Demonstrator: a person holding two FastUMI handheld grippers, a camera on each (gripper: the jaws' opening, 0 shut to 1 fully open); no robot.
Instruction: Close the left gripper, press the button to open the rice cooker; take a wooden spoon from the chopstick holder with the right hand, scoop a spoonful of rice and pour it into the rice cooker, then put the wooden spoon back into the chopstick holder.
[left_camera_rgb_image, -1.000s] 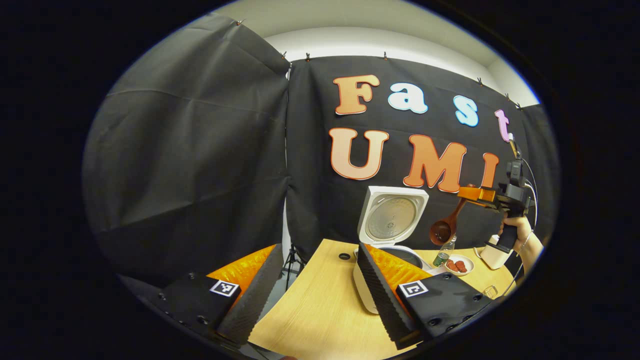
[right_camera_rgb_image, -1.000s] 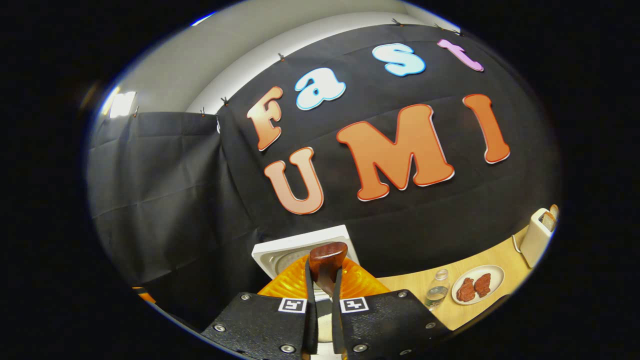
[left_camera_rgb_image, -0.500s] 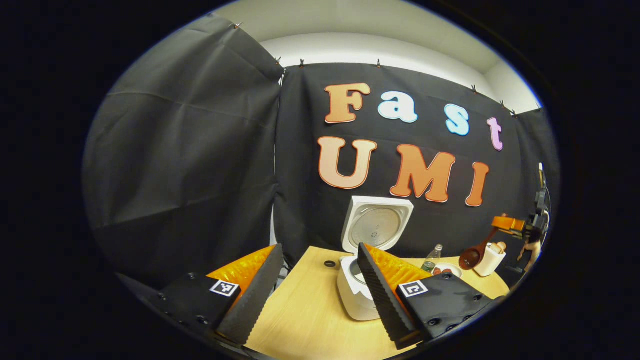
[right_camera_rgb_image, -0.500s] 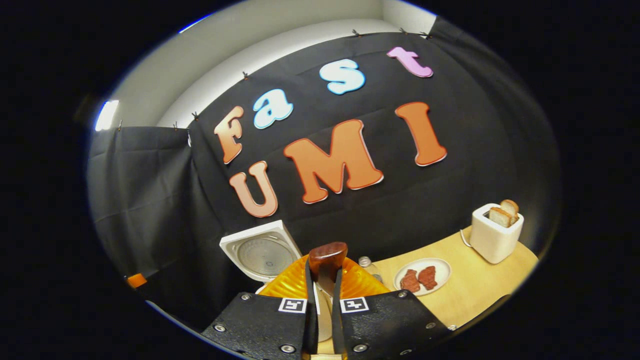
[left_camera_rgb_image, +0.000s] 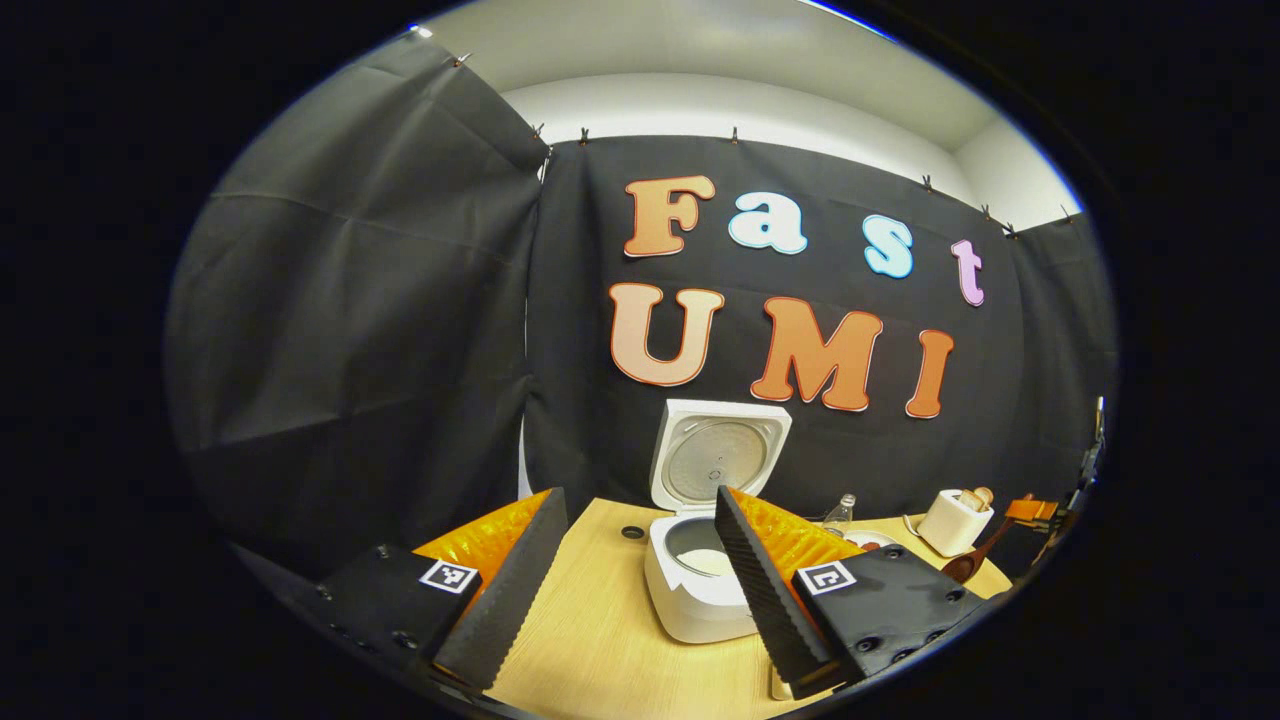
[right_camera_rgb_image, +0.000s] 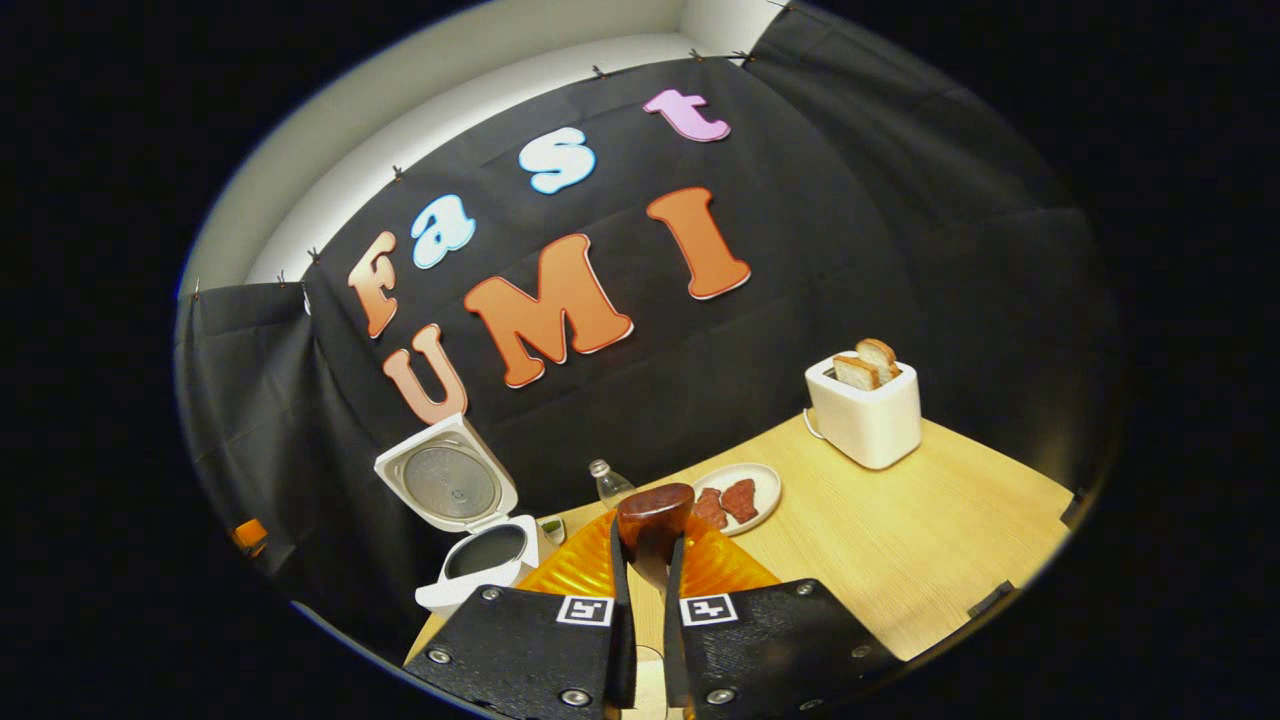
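The white rice cooker (left_camera_rgb_image: 690, 605) stands on the wooden table (left_camera_rgb_image: 590, 640) with its lid (left_camera_rgb_image: 718, 455) up; a pale patch shows in its pot. My left gripper (left_camera_rgb_image: 638, 500) is open and empty, a little in front of the cooker. My right gripper (right_camera_rgb_image: 645, 560) is shut on the handle of a dark wooden spoon (right_camera_rgb_image: 655, 508), whose bowl sticks out past the fingertips. In the left gripper view the right gripper (left_camera_rgb_image: 1030, 511) hangs low at the far right with the wooden spoon (left_camera_rgb_image: 965, 565) slanting down from it. In the right gripper view the rice cooker (right_camera_rgb_image: 480, 560) is down at the left.
A water bottle (right_camera_rgb_image: 607, 483), a plate with pieces of meat (right_camera_rgb_image: 735, 497) and a white toaster with bread slices (right_camera_rgb_image: 865, 405) stand along the back of the table (right_camera_rgb_image: 900, 540). The black cloth wall runs close behind them.
My right gripper has carried the spoon away from above the cooker, rightward and down toward the toaster side. The left gripper stays open and its view has swung left.
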